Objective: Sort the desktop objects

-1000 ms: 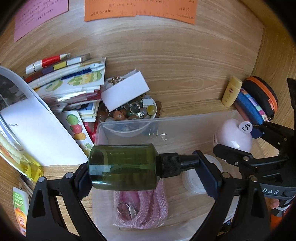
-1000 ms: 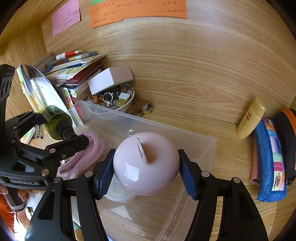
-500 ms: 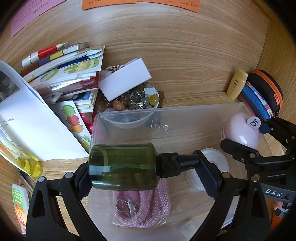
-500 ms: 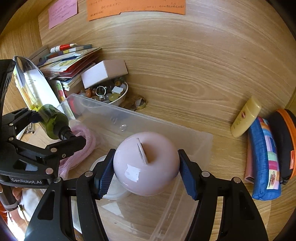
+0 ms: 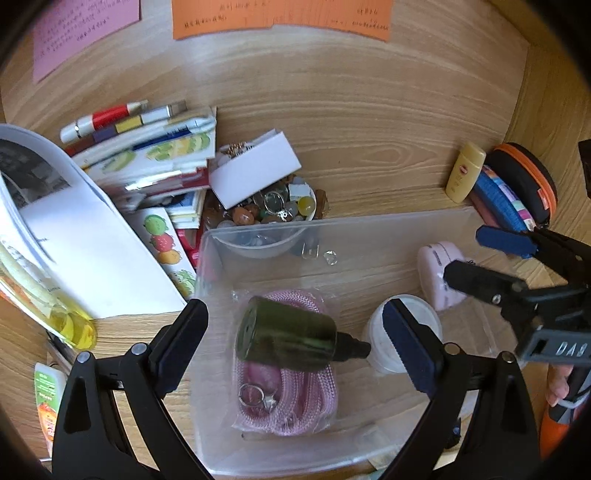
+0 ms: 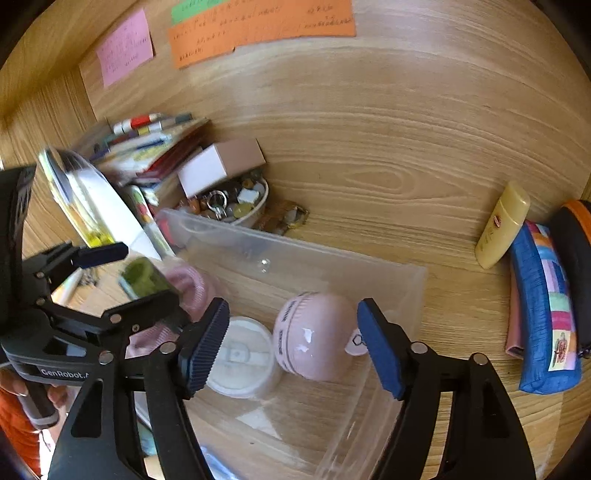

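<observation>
left wrist view | left gripper point(image 5: 295, 332) spread, green bottle point(image 5: 286, 339) lying on pink cord in clear bin point(image 5: 369, 229) | right gripper point(image 6: 291, 347) spread, pink ball point(image 6: 314, 339) released inside | both are best lifted straight up, bin walls avoided

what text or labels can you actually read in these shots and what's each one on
"DAS": right gripper body, cut off by the frame edge.
"GenRobot.A": left gripper body, cut off.
Orange note, pink note: handwriting, too small to read.
Yellow tube, green-label tube, booklets: print too blurred.
</observation>
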A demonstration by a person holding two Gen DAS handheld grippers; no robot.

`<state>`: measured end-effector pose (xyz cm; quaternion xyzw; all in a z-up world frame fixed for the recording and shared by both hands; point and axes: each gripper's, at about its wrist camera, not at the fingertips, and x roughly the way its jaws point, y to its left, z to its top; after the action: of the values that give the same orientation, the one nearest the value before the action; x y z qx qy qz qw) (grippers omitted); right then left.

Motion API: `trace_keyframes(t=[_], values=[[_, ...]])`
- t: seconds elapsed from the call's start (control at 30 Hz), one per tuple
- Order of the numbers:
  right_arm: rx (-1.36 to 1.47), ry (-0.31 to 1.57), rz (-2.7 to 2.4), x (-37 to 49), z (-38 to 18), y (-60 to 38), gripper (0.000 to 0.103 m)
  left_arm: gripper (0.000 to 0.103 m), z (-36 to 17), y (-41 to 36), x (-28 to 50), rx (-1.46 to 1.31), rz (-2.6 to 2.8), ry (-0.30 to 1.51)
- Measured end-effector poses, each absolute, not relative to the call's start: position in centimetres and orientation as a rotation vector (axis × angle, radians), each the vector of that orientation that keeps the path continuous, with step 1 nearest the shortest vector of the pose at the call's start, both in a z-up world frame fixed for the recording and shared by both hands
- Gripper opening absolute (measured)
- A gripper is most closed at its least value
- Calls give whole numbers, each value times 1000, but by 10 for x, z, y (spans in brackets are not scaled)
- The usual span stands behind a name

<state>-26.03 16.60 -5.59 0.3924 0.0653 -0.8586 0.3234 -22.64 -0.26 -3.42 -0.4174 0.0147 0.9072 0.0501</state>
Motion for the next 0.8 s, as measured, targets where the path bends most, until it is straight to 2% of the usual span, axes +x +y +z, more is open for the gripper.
trace_keyframes(t=[0.3,0.4,0.53,0.8], values=[[955,52,-2272,-251,-24,184,78,99,-8,-16,-200,-1184,2789,1],[918,75,-2283,-237,-14,184,79,99,1,-21,-189,-1146,2807,-1],[858,115,-2293,-213,-3,182,87,99,9,-27,-173,-1099,2824,-18],[768,221,-2292,-160,4,173,89,101,19,-50,-127,-1000,2862,-33]])
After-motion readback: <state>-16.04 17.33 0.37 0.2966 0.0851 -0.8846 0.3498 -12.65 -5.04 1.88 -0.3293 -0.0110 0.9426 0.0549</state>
